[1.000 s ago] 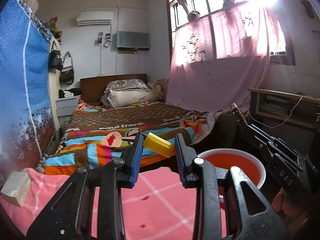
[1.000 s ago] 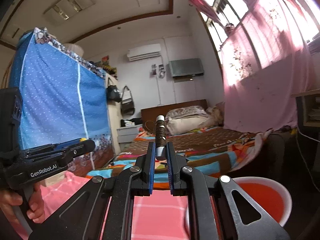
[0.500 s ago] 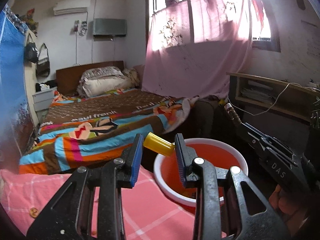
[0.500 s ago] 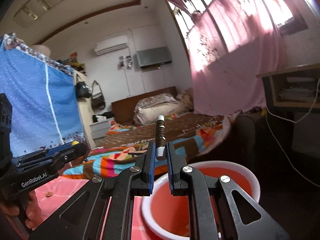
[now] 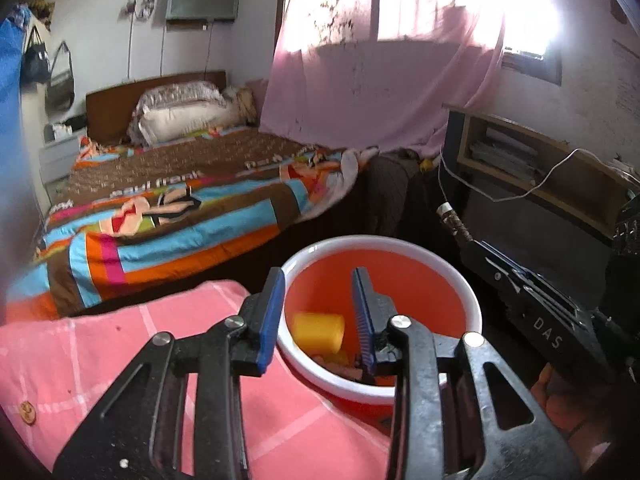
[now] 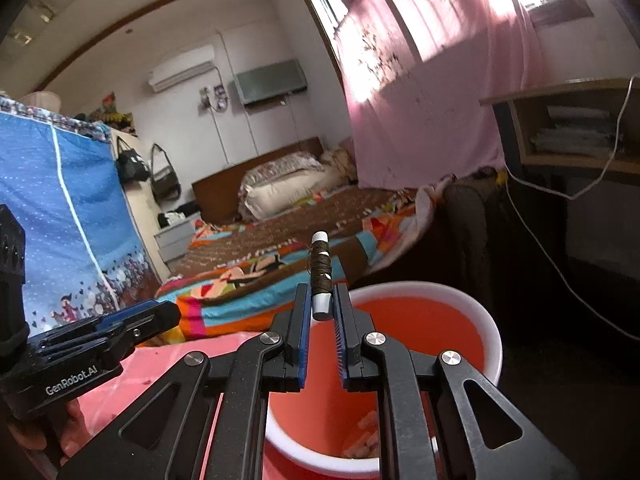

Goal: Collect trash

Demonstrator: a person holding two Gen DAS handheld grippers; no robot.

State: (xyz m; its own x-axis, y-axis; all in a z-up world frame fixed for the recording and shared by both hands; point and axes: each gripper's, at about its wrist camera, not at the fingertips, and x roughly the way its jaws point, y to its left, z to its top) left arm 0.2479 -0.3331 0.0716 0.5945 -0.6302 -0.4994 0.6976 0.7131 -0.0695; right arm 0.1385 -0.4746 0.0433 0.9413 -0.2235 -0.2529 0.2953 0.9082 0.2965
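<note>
A red bucket with a white rim [image 5: 460, 280] stands just past the pink tablecloth. My left gripper [image 5: 317, 280] hangs over its near edge, jaws opening and pressing on nothing. A yellow plastic cylinder [image 5: 319, 332] sits loose inside the bucket below them, above other scraps. My right gripper [image 6: 322, 292] is shut on a white spool wound with brown thread [image 6: 321, 264], held upright above the bucket rim [image 6: 492, 332]. That spool [image 5: 452, 222] also shows at the right of the left wrist view. The left gripper [image 6: 160, 314] appears at the left of the right wrist view.
The pink checked cloth [image 5: 120, 340] covers the near surface, with a small round brown bit [image 5: 27, 410] on it. A bed with a striped blanket [image 5: 180, 200] lies beyond. A wooden shelf [image 5: 540, 168] with a white cable stands at the right.
The yellow cylinder has left the left gripper's jaws and dropped into the bucket. Both grippers moved toward the bucket and tilted down; the right still grips the spool.
</note>
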